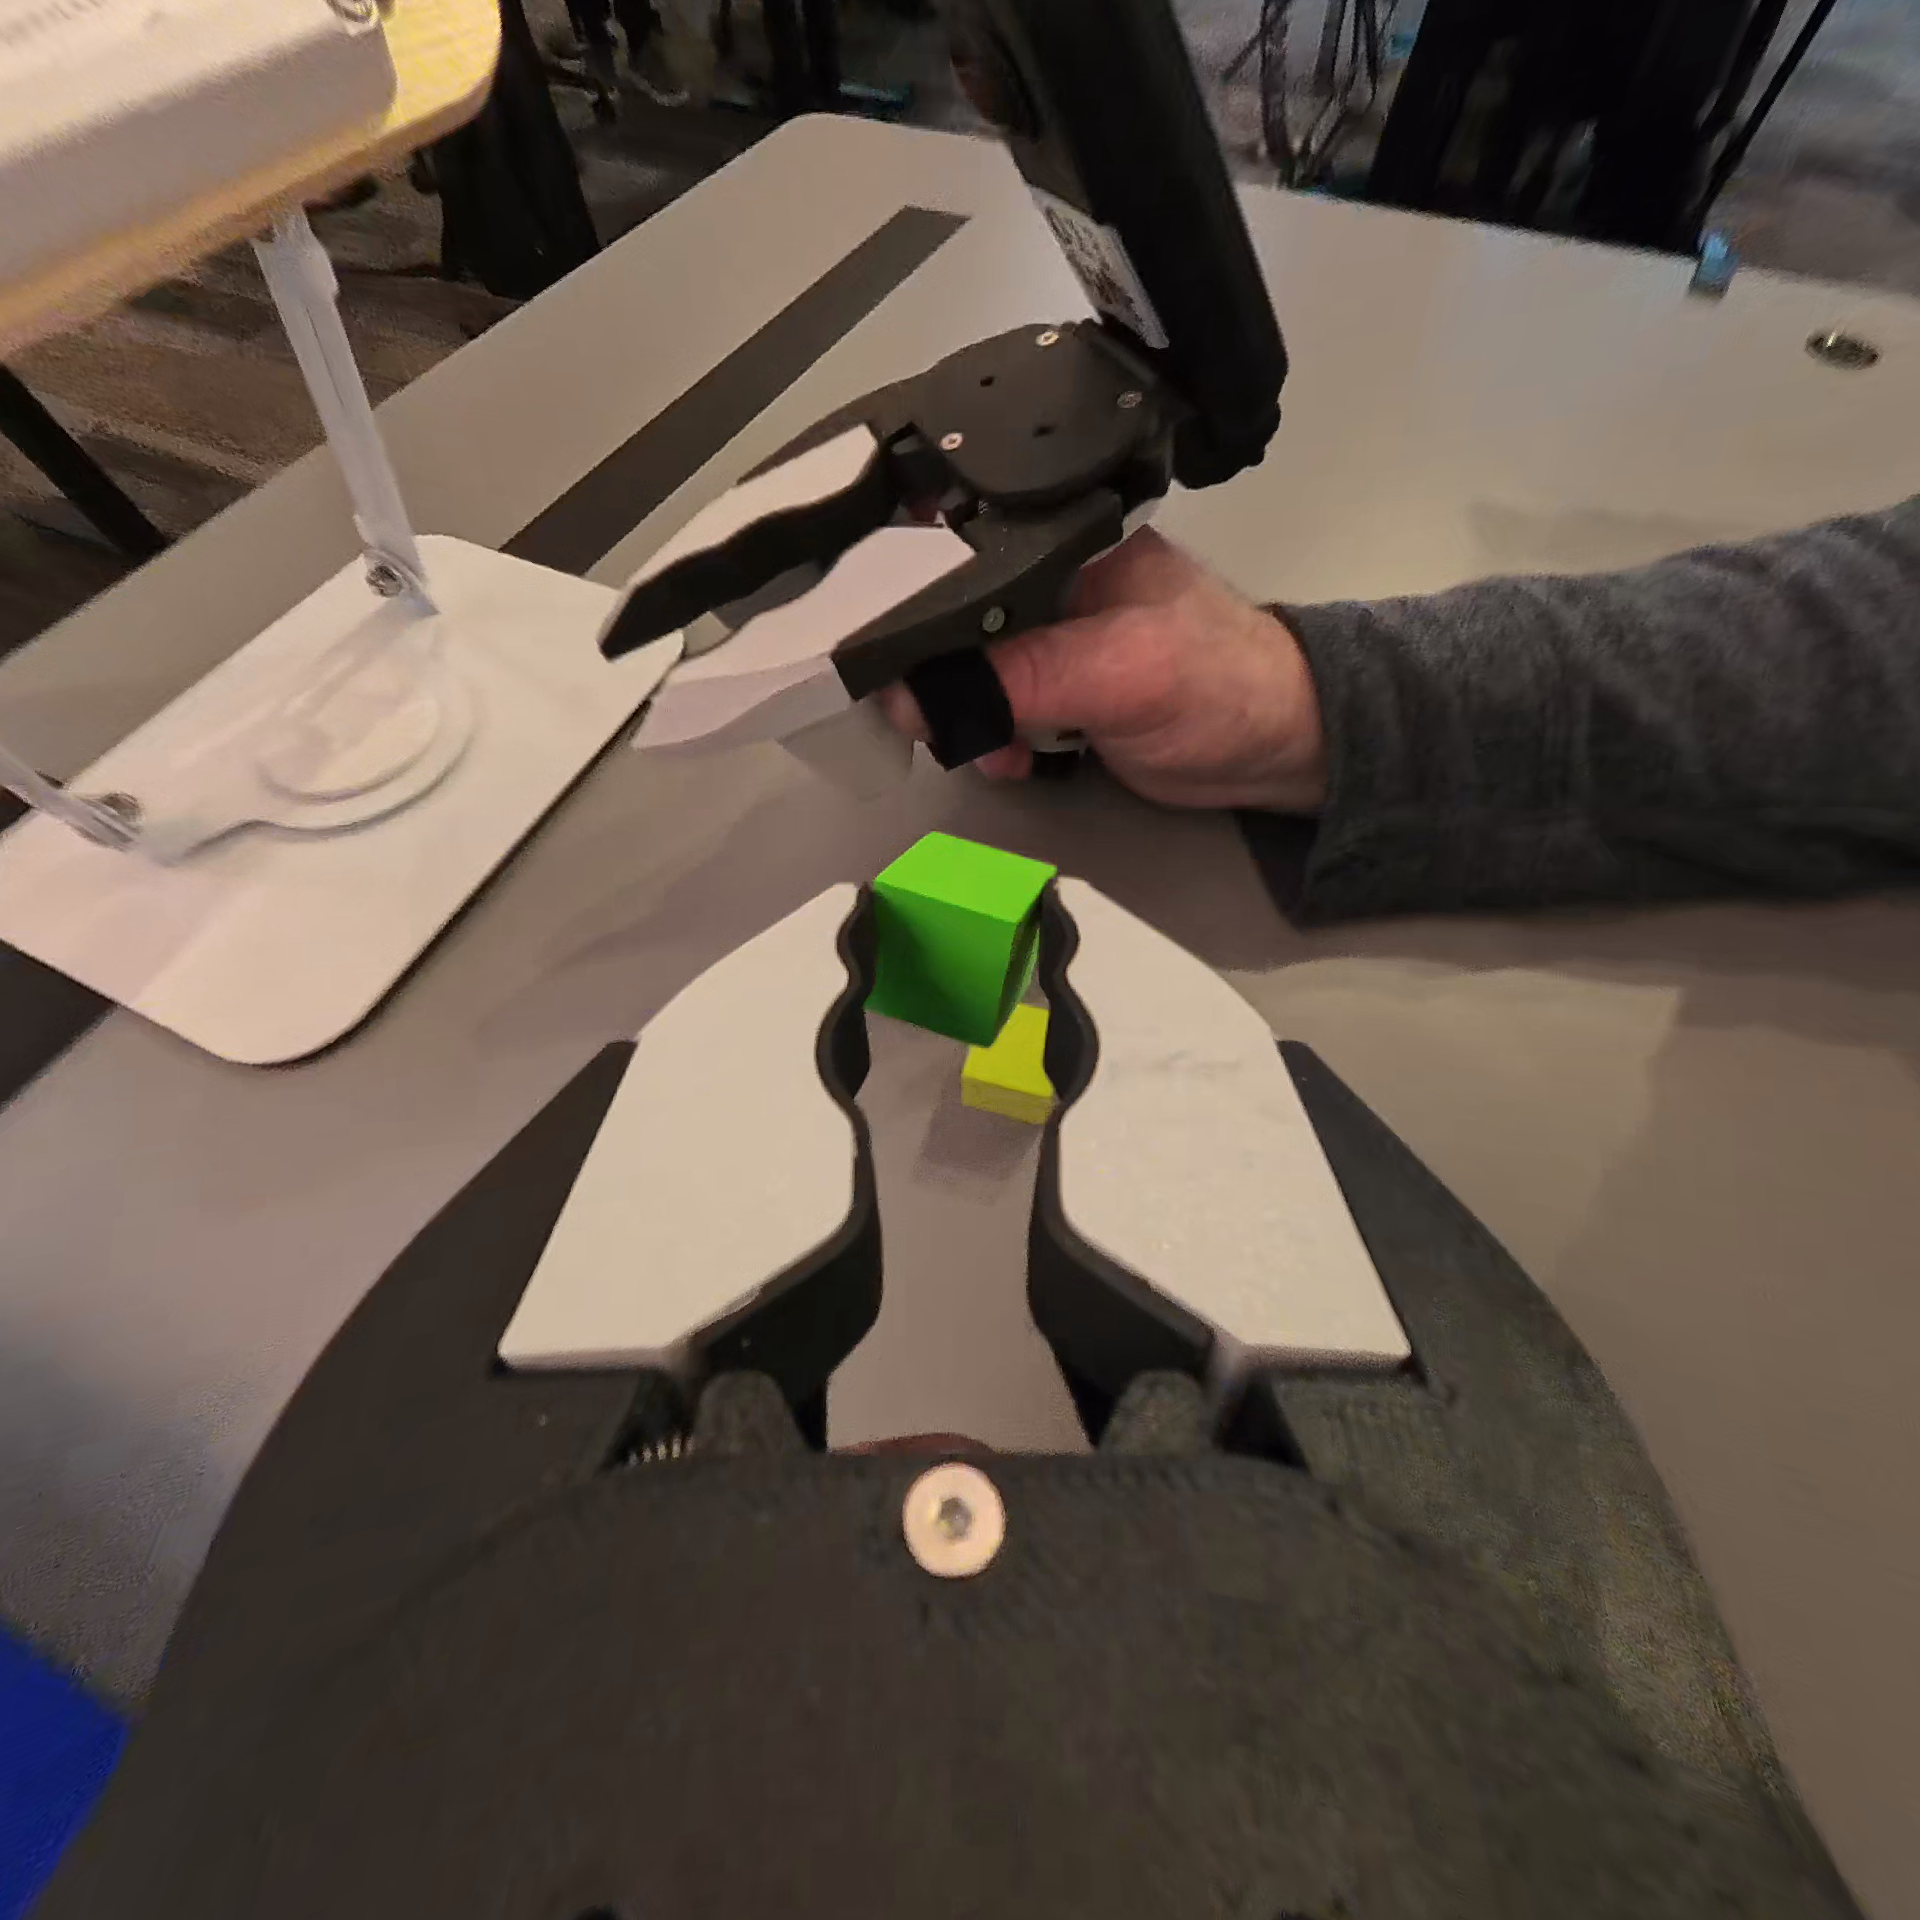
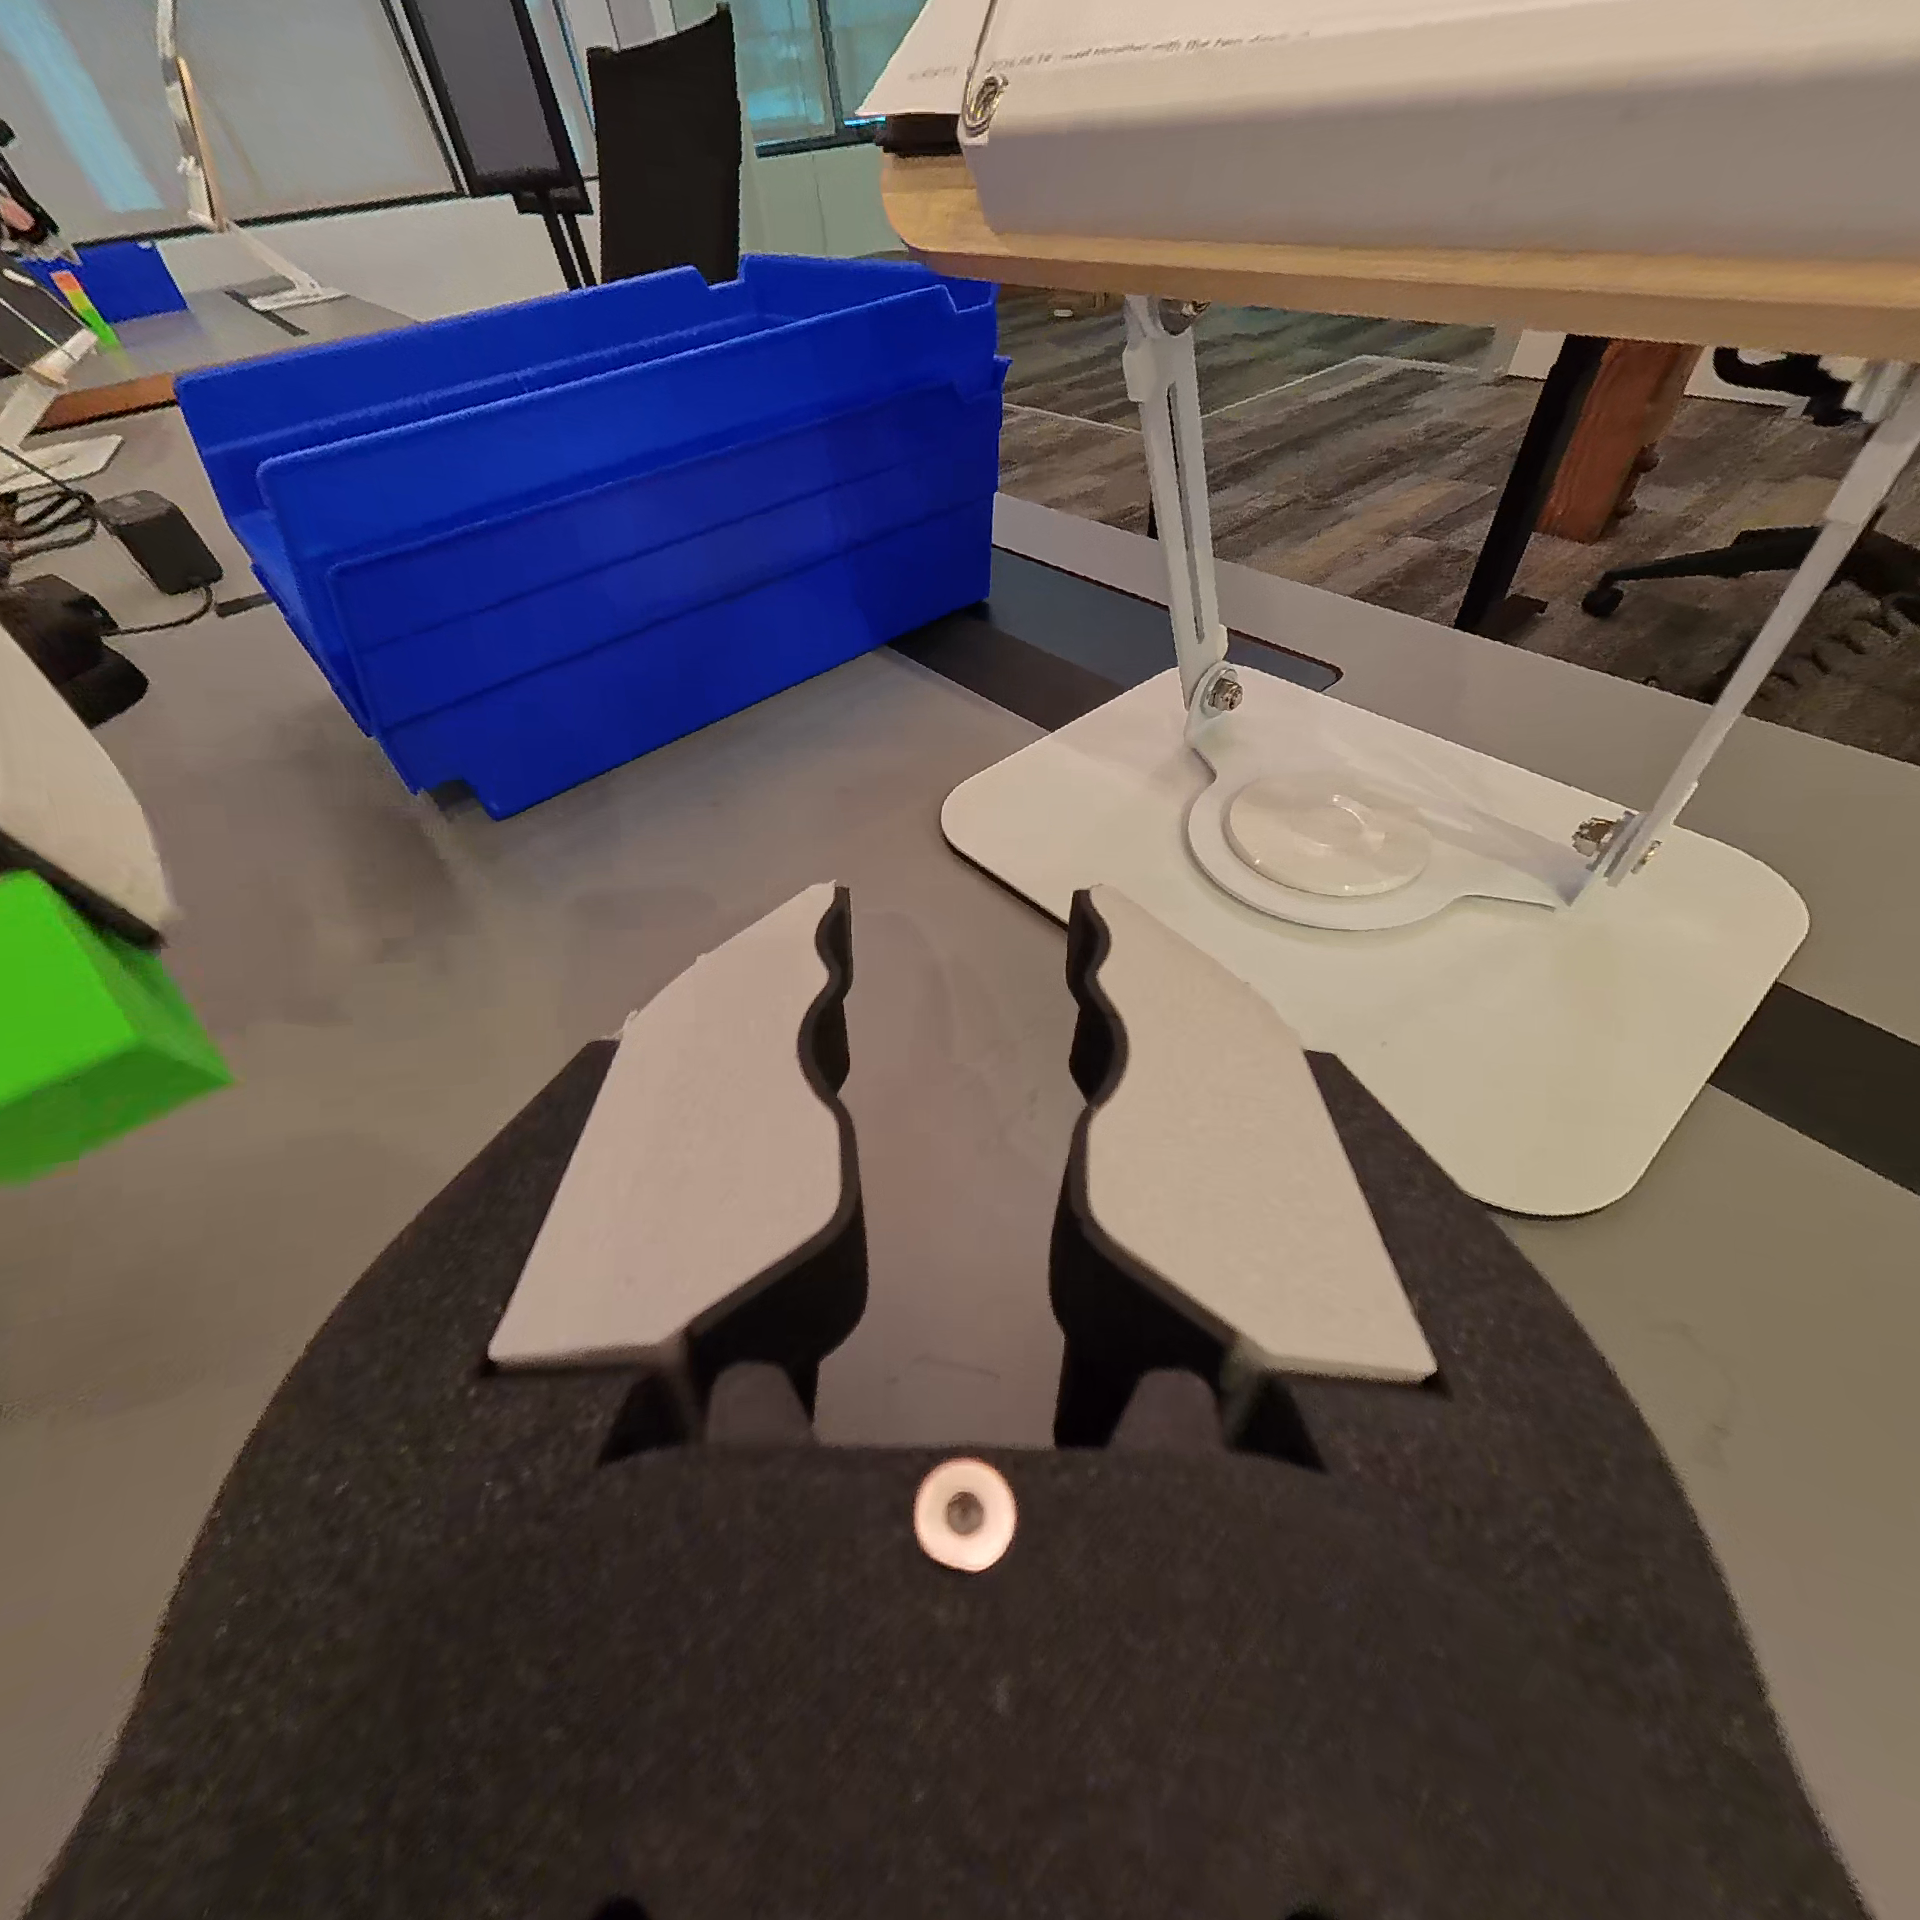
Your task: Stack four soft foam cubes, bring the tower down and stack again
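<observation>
My left gripper (image 1: 957, 914) is shut on a green foam cube (image 1: 951, 935), with both pads pressed on its sides, and holds it above the grey table (image 1: 1455, 1091). A yellow-green cube (image 1: 1008, 1075) sits on the table just below and behind it. The green cube also shows at the left edge of the right wrist view (image 2: 73, 1029). My right gripper (image 2: 961, 940) is open and empty above the table. It also shows in the left wrist view (image 1: 665, 665), held by a hand (image 1: 1143, 686) beyond the cubes.
A white stand base (image 2: 1403, 935) lies just ahead and right of my right gripper, with a raised wooden shelf (image 2: 1455, 270) above it. Stacked blue bins (image 2: 623, 520) stand at the back left. A grey sleeve (image 1: 1610, 707) rests on the table at the right.
</observation>
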